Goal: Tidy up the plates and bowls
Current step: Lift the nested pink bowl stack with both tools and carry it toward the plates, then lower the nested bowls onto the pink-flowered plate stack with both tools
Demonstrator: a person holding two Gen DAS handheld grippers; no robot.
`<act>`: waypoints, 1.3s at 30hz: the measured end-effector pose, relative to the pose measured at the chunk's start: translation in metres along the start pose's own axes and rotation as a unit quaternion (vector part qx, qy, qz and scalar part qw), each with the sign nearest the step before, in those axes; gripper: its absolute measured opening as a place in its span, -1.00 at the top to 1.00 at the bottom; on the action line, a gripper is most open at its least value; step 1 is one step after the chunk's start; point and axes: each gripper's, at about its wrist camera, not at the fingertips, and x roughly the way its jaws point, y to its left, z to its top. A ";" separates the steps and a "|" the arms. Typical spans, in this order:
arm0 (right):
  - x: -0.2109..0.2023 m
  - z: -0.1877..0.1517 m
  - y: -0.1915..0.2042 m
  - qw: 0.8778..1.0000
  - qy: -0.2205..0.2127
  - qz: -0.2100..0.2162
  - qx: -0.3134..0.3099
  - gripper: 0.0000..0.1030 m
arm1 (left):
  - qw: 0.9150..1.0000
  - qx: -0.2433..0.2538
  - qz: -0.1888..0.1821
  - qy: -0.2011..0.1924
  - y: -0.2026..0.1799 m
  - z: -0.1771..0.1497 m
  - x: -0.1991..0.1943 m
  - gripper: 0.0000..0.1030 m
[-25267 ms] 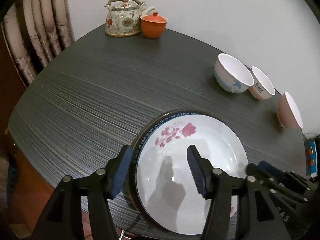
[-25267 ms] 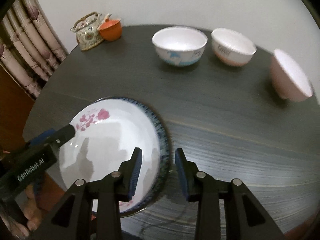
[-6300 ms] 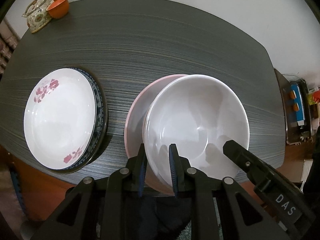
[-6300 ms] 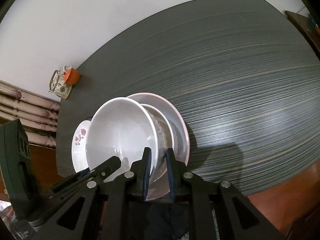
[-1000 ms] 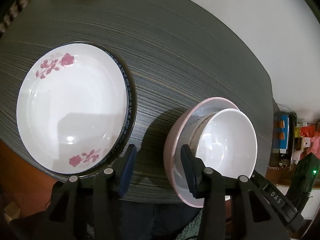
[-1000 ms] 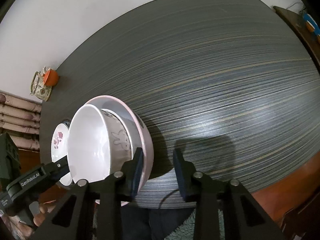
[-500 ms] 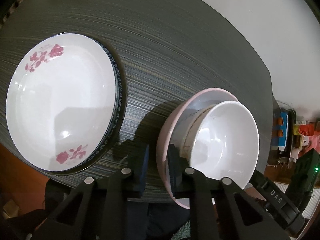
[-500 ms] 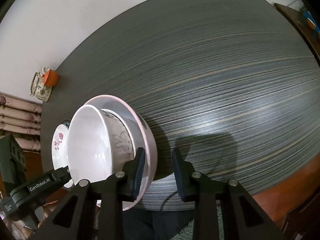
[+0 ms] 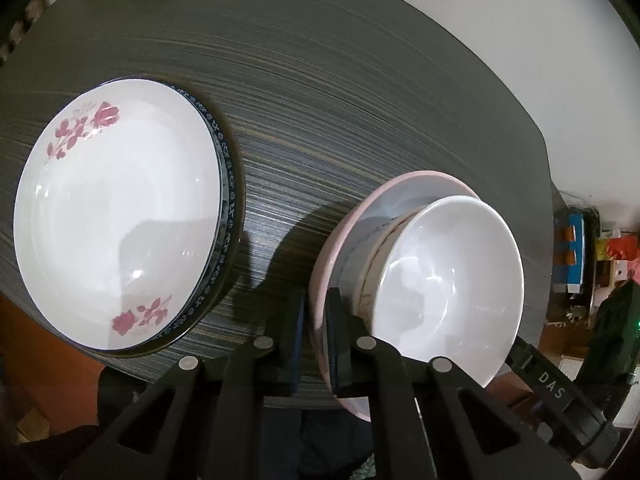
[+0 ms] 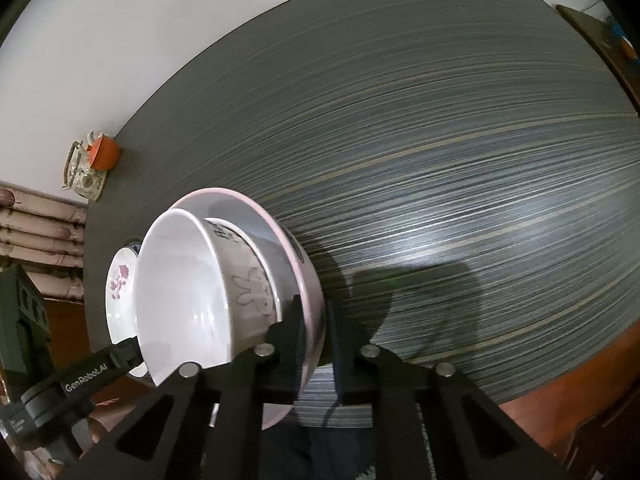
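Note:
Nested bowls stand near the table's front edge: a wide pink bowl (image 9: 400, 186) outermost, a rabbit-print bowl (image 10: 252, 280) inside it, and a white bowl (image 9: 448, 280) on top. My left gripper (image 9: 316, 304) has its jaws closing, pads pressed on the pink bowl's (image 10: 282, 220) near-left rim. My right gripper (image 10: 314, 308) is likewise closing, pinching the rim on the opposite side. To the left lies a white rose plate (image 9: 120, 216) on a blue-rimmed plate (image 9: 229, 184).
The dark striped table (image 10: 440, 160) stretches away behind the bowls. A teapot (image 10: 84, 176) and an orange lidded cup (image 10: 104, 154) sit at its far corner. A cluttered sideboard (image 9: 572, 256) stands beyond the right edge. The table's front edge lies just under both grippers.
Both grippers' jaws have closed from standing apart astride the pink bowl's rim to pinching it. The bowls and plates have stayed in place.

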 end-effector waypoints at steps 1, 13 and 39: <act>0.000 0.000 0.000 1.000 0.000 0.001 0.001 0.81 | 1.000 0.003 0.003 -0.001 -0.002 0.000 0.000 0.89; 0.000 -0.002 0.004 1.000 -0.010 -0.008 -0.014 0.81 | 0.998 0.036 0.042 -0.029 -0.019 -0.007 0.000 0.93; 0.004 -0.009 0.013 0.999 -0.028 -0.017 -0.005 0.82 | 0.995 0.054 0.061 -0.062 -0.034 -0.020 0.002 0.97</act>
